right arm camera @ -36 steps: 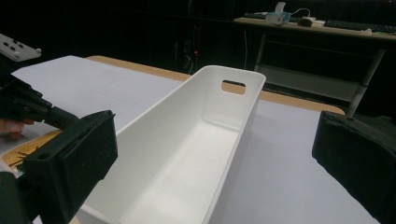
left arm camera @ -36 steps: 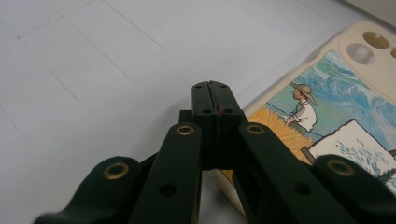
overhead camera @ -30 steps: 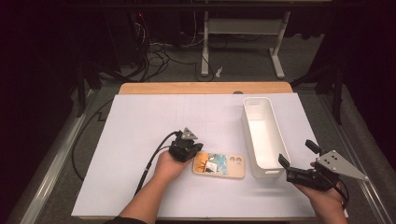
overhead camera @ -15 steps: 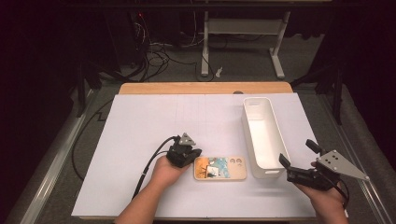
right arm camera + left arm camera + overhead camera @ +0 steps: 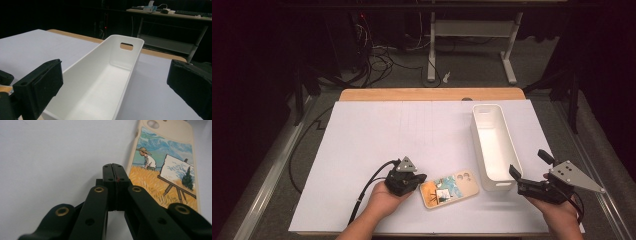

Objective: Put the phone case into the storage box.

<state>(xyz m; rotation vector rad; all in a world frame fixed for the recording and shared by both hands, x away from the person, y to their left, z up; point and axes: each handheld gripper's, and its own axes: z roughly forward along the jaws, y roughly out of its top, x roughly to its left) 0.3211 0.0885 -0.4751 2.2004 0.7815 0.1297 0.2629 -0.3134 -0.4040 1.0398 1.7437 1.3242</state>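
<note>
Here one phone case (image 5: 448, 189), one white bin (image 5: 493, 145); left hand-held gripper (image 5: 115, 168) closed empty, right hand-held gripper (image 5: 528, 167) wide.

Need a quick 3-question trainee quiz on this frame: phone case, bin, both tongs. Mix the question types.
1. True or false: the left tongs are shut with nothing between them.
2. The white bin holds: A) a phone case, B) nothing, C) a cable?
3. What is pictured on the phone case?

Key:
1. True; they sit beside the case's edge.
2. B.
3. A painter in a hat at an easel in a yellow field.
</note>
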